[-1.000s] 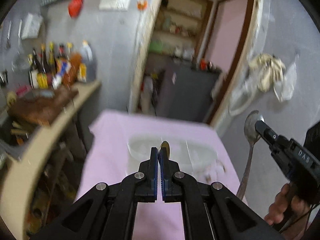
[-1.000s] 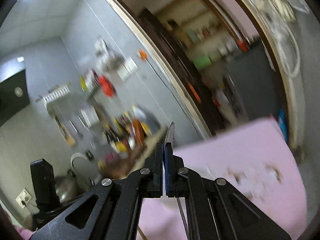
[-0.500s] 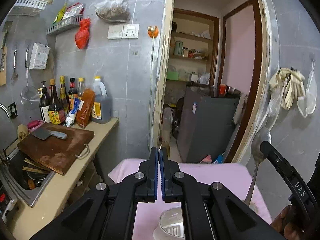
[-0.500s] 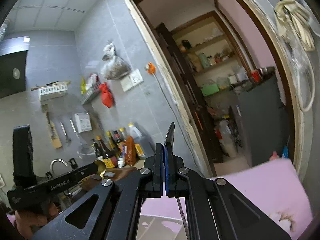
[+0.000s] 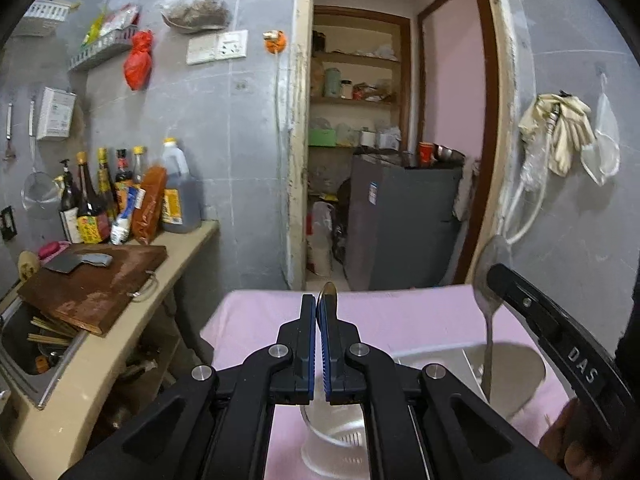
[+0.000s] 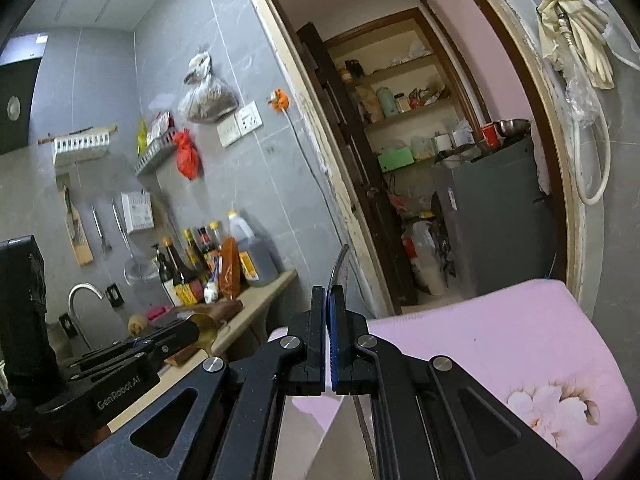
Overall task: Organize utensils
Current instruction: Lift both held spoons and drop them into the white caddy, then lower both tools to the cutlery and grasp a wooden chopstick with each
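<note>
My left gripper (image 5: 318,308) is shut on a gold spoon (image 5: 328,291), whose bowl sticks up past the pads. In the right wrist view the left gripper (image 6: 192,330) enters from the left with that gold spoon (image 6: 205,326). My right gripper (image 6: 330,300) is shut on a silver spoon (image 6: 342,266) seen edge-on, bowl up. The left wrist view shows the right gripper (image 5: 496,278) at the right with the silver spoon (image 5: 491,258), its handle hanging over a white plastic container (image 5: 520,364) on the pink table (image 5: 260,320).
A counter on the left carries a wooden cutting board (image 5: 96,280) with a cleaver, sauce bottles (image 5: 132,196) and a sink (image 5: 28,344). Behind the table is a doorway with a grey cabinet (image 5: 400,220). A person's hand (image 5: 576,440) grips the right tool.
Both grippers kept their spoons. The blurred view from a second ago has sharpened. Over the last half second both tools sank a little, and more of the table and container shows.
</note>
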Demonstrator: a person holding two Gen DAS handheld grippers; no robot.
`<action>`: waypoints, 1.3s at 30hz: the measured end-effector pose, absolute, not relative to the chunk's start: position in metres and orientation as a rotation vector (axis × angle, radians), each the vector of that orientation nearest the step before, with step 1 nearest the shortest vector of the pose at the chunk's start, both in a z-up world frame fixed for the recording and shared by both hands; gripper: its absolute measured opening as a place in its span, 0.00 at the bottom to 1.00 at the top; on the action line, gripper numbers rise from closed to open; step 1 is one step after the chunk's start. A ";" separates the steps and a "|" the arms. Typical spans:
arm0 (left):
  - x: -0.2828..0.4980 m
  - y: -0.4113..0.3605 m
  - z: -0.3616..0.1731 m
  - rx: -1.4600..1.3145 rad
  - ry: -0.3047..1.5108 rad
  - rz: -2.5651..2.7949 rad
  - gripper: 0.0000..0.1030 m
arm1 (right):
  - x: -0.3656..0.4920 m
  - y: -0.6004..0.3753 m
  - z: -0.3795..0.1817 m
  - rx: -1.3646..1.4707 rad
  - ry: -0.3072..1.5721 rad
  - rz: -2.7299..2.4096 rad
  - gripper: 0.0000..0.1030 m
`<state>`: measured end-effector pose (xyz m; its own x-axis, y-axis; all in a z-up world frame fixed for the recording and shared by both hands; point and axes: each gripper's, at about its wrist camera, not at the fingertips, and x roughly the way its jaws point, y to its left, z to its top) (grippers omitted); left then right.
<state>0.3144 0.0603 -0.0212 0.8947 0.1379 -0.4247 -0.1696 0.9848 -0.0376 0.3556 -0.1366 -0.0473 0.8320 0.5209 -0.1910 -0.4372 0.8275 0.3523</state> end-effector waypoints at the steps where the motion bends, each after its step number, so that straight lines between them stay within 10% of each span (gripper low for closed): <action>1: 0.314 0.061 -0.023 -0.079 0.444 0.149 0.04 | 0.354 -0.137 -0.048 0.298 0.295 0.518 0.02; 9: 0.301 0.073 -0.023 -0.175 0.463 0.079 0.10 | 0.342 -0.148 -0.045 0.279 0.337 0.536 0.06; 22: 0.270 0.047 0.012 -0.194 0.341 0.050 0.89 | 0.288 -0.213 0.005 0.231 0.242 0.385 0.76; 28: 0.250 0.016 0.012 -0.162 0.303 0.036 1.00 | 0.248 -0.242 0.023 0.146 0.186 0.266 0.98; 39: 0.220 -0.024 -0.028 -0.105 0.409 0.036 1.00 | 0.206 -0.275 -0.006 0.080 0.277 0.187 0.98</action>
